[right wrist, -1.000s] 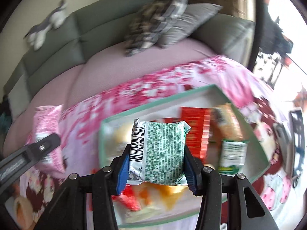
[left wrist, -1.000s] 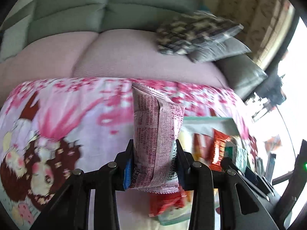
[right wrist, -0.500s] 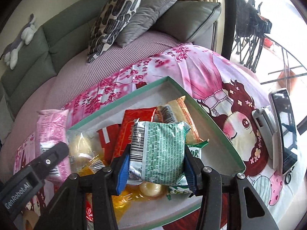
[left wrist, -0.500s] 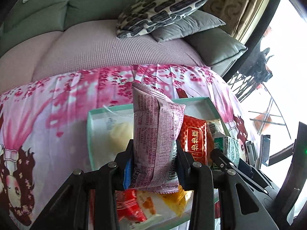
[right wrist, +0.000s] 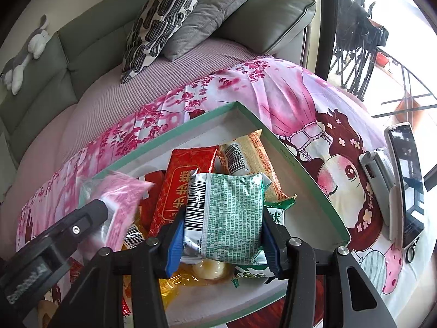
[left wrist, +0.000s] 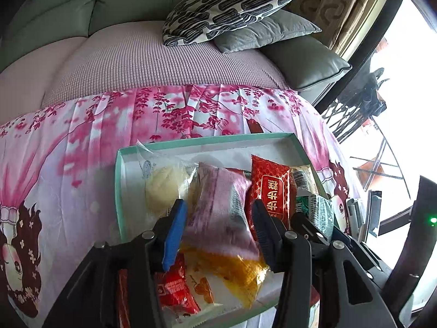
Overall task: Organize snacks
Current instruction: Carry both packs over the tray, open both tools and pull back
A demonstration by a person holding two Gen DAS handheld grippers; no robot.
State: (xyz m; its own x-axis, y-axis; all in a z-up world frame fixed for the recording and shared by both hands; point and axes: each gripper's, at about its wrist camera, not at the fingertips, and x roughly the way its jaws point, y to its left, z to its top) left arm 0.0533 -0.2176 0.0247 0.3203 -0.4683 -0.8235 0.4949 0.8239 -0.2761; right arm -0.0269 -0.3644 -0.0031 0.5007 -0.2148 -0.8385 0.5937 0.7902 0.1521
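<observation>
Pink wrapper first, on my left: my left gripper (left wrist: 218, 218) is hanging over the teal tray (left wrist: 207, 140) with its fingers spread wide, and the pink packet (left wrist: 221, 205) is blurring between them, apparently touching neither pad, so I am reading it as let go and dropping onto the pile. Under it are lying a pale bun in clear film (left wrist: 161, 188), a yellow-orange bag (left wrist: 240, 270) and a red packet (left wrist: 273, 191). Moving right, my right gripper (right wrist: 222, 227) is clamping the green-and-white packet (right wrist: 226, 216) by its two side edges, hovering above the tray's right half, over a beige packet (right wrist: 248, 158) and a green one beneath.

Risks as I am judging them: the pink packet is landing on a heaped, slippery pile and could slide toward the near rim. Both grippers are crowding the same tray, so they could knock together. Squeezing too hard could be crushing the green packet's contents. A phone (right wrist: 407, 183) is lying on the cloth just right of the tray, within reach of a careless swing.
</observation>
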